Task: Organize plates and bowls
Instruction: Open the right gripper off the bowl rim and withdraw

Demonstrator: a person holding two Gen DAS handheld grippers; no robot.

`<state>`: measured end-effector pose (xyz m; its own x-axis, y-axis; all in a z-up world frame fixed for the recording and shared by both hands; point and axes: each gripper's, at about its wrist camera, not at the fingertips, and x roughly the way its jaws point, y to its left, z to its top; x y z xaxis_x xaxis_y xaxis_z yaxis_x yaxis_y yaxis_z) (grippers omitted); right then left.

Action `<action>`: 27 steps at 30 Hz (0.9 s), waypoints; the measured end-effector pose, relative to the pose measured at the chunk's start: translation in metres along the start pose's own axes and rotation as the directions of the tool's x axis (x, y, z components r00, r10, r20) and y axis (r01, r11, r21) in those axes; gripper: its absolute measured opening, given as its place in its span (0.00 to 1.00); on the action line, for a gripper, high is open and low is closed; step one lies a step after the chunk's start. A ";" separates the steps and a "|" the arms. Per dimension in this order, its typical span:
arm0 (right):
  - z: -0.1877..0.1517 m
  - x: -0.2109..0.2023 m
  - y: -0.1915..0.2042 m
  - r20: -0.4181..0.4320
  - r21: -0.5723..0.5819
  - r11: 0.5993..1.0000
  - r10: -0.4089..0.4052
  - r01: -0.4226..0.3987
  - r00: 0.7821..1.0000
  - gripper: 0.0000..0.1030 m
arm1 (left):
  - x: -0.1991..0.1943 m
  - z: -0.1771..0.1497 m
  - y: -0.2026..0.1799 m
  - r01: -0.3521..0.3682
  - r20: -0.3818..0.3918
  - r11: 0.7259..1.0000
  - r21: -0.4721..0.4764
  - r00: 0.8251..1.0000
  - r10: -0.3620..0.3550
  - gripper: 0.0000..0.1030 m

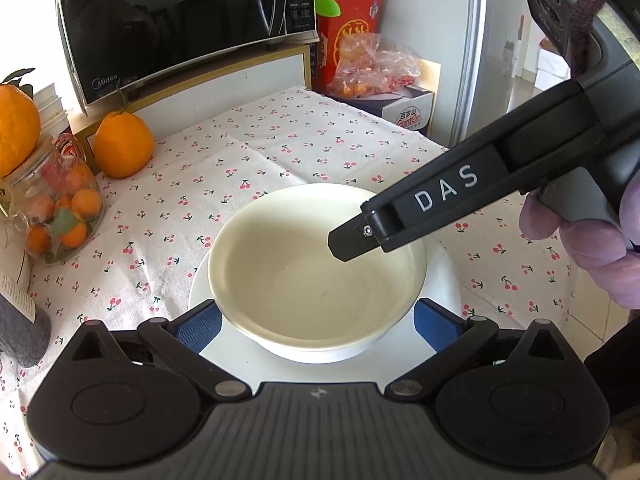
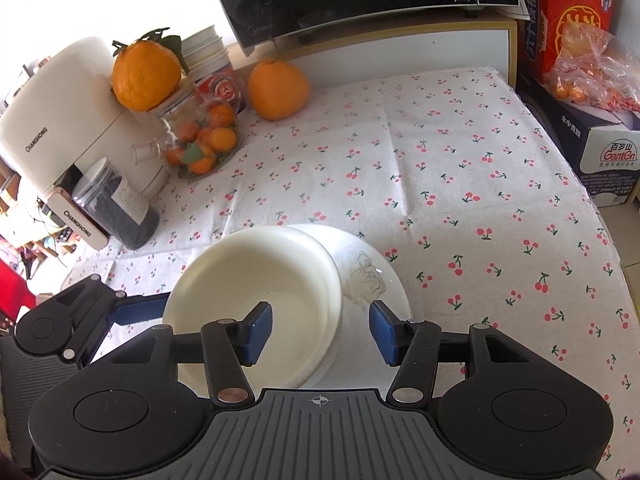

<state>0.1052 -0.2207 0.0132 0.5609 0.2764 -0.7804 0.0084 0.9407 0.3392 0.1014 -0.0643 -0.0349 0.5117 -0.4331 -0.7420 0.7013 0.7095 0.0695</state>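
A white bowl (image 1: 316, 264) (image 2: 256, 280) stands on a white plate (image 1: 444, 276) (image 2: 372, 276) near the front of the cherry-print tablecloth. Its right rim shows a double edge, as if two bowls are nested. My left gripper (image 1: 316, 326) is open wide, one blue pad on each side of the bowl's near wall. My right gripper (image 2: 320, 332) is open astride the bowl's right rim. Its left pad is inside the bowl, its right pad is over the plate, and neither presses the rim. From the left wrist view, one right finger (image 1: 348, 244) dips into the bowl.
A microwave (image 1: 180, 20) sits on a shelf at the back, with a large orange (image 2: 278, 88) in front of it. A jar of small oranges (image 2: 200, 140), a dark jar (image 2: 116, 208) and a white appliance (image 2: 60, 120) crowd the left. Boxes (image 2: 608, 160) stand past the right table edge.
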 end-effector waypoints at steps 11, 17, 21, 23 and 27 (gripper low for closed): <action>0.007 -0.019 -0.004 0.069 0.006 1.000 0.008 -0.008 0.998 0.60 | -0.012 0.000 -0.002 -0.006 0.015 1.000 -0.007 1.000 0.006 1.00; 0.004 -0.026 -0.011 0.076 -0.004 1.000 -0.003 0.004 0.997 0.63 | -0.021 -0.005 -0.006 -0.027 0.009 1.000 -0.008 1.000 0.027 1.00; 0.000 -0.036 -0.017 0.070 -0.028 0.999 -0.013 0.015 0.997 0.67 | -0.030 -0.004 -0.009 -0.069 -0.012 0.997 -0.041 0.998 0.068 1.00; -0.004 -0.042 -0.021 0.075 -0.047 0.999 -0.020 0.023 0.997 0.70 | -0.035 -0.003 -0.009 -0.091 -0.026 0.993 -0.077 0.996 0.089 1.00; -0.013 -0.051 -0.028 0.067 -0.068 0.996 -0.053 0.058 0.996 0.74 | -0.042 -0.002 -0.005 -0.127 -0.058 0.972 -0.198 0.991 0.117 1.00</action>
<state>0.0660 -0.2586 0.0365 0.6140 0.2120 -0.7603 -0.0151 0.9662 0.2572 0.0748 -0.0485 -0.0055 0.5609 -0.3139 -0.7661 0.5188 0.8544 0.0298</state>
